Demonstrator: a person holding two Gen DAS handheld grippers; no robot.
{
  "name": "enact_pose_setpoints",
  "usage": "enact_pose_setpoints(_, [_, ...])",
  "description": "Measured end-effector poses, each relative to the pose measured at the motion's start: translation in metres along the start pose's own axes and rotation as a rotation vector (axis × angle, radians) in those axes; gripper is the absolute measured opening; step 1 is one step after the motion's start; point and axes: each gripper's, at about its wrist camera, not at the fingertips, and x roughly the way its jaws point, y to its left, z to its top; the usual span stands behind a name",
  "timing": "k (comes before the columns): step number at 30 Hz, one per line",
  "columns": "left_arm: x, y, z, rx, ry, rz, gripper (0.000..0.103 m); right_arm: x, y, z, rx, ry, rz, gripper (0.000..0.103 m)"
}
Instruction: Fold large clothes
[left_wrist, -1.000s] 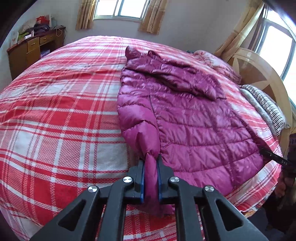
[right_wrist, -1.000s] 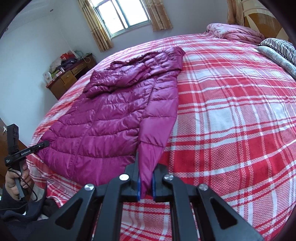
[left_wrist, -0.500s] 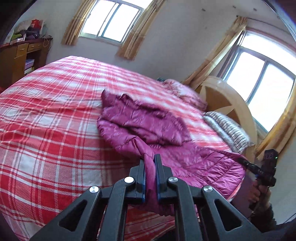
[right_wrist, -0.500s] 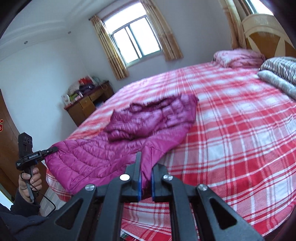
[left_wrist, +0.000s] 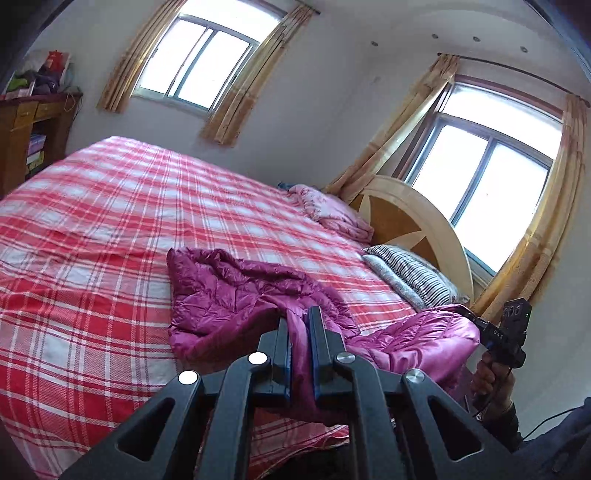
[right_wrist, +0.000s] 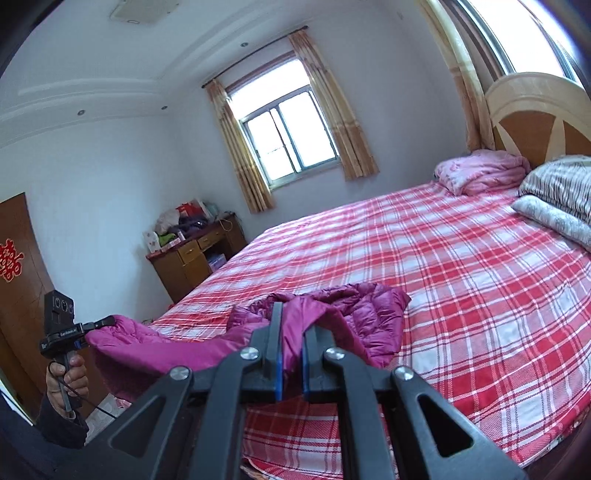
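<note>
- Between the blue pads of the left gripper (left_wrist: 300, 354), a pinch of the magenta quilted puffer jacket (left_wrist: 236, 299) is clamped; the jaws stand narrow on the fabric.
- Across at the right gripper (right_wrist: 290, 354), the jaws are likewise nearly closed on another hem fold of the jacket (right_wrist: 354, 314).
- Near edge lifted off, the far part lies crumpled on the red-and-white plaid bedspread (left_wrist: 92, 236).
- Judged by its sheen and puff, it is light, soft, compressible and slippery; thin pinches may slide out.
- Best hold: deep bites at hem corners or seams, where stitching gives the pads purchase.
- Far right, striped pillows (left_wrist: 413, 273) sit well apart.
</note>
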Motion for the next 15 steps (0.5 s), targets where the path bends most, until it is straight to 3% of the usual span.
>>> enact_pose_setpoints(9, [0.098,0.068,0.035,-0.107,0.085,0.096,0.007,0.085,-0.036,0.018,0.078,0.079,-0.064,0.009])
enact_pose_setpoints(15, [0.152,0.090,0.058,-0.075,0.127,0.159,0.007,0.137,-0.050,0.034,0.074,0.116,-0.143,0.009])
